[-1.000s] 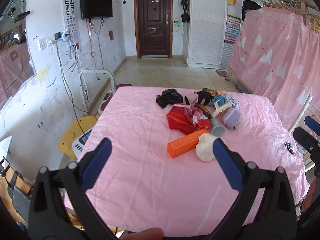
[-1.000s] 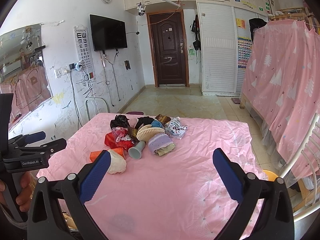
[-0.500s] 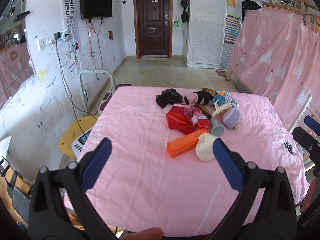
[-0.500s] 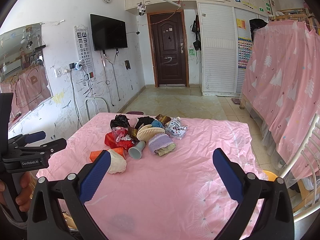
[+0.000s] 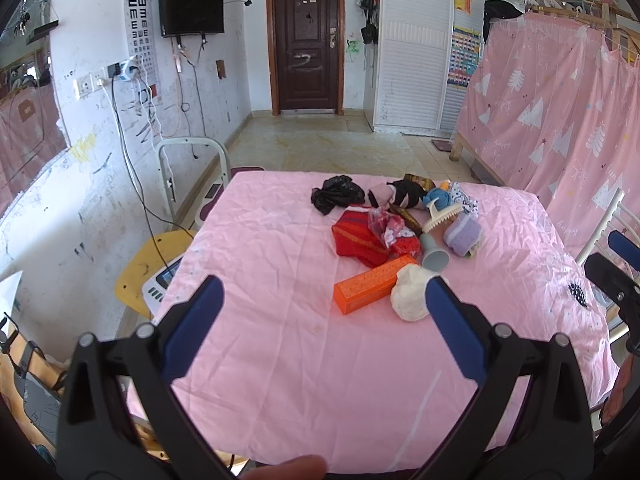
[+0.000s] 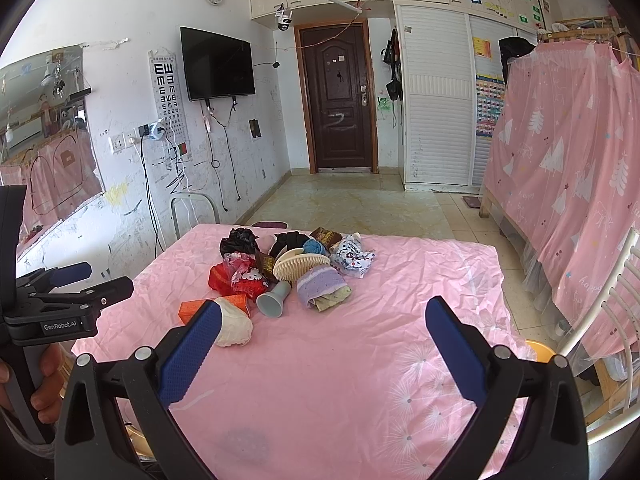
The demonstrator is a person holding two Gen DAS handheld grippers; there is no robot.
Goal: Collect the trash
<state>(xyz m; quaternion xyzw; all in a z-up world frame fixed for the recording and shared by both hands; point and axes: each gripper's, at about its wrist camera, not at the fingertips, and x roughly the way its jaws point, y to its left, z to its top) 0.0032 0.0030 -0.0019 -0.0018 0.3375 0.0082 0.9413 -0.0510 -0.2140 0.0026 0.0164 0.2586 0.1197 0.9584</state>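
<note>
Your left gripper (image 5: 320,320) and right gripper (image 6: 320,340) both hover over the near part of the pink-covered tabletop (image 5: 260,272), fingers spread wide and empty. The trash lies in a heap toward the far side: black plastic bag (image 5: 337,197), red wrapper (image 5: 358,240), orange box (image 5: 374,282), white wad (image 5: 410,294).

A table covered by a pink cloth (image 5: 260,272) fills the middle of the frame. Right of centre lies a pile: an orange box (image 5: 374,282), a white wad (image 5: 410,294), a grey cup (image 5: 434,254), red cloth (image 5: 356,240), a black bag (image 5: 336,194). At the bottom, the left gripper (image 5: 320,324) spreads its blue fingers (image 5: 194,324) wide above bare cloth.
</note>
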